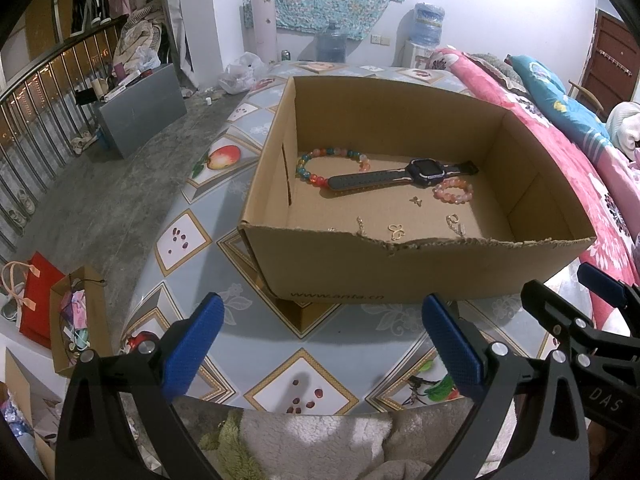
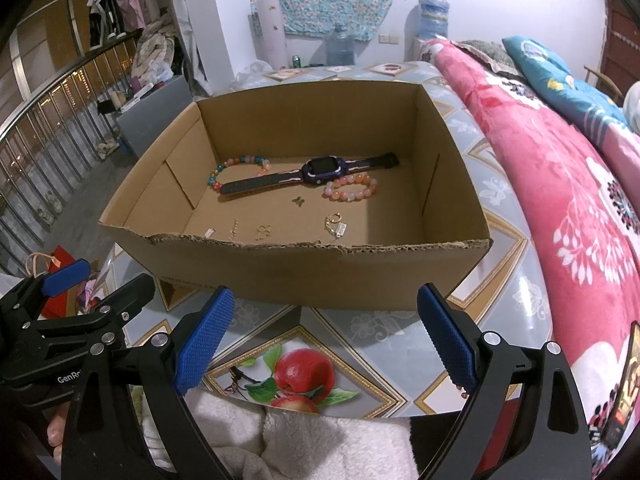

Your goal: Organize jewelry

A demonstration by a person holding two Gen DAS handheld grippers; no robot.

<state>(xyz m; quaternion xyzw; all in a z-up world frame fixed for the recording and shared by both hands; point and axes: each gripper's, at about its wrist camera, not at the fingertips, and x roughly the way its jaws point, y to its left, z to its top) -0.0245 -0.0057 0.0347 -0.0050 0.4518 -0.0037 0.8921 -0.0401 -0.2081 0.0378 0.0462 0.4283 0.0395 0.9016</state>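
Fruit-print tablecloth (image 2: 472,292), pink quilt (image 2: 560,184), railing (image 1: 36,120)

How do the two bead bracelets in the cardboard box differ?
The multicolored bracelet mixes blue, green, orange and pink beads; the pink bracelet is all pink and peach. The multicolored bracelet's loop is wider and the smartwatch strap crosses it; the pink bracelet lies whole beside the watch. Both lie flat.

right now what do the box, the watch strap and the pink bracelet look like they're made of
Box: plain brown corrugated cardboard, matte, with a ragged torn front rim. Watch strap: dark, matte, perforated, probably rubber or silicone. Pink bracelet: round glossy translucent beads, glass, stone or plastic; the look leaves it open.
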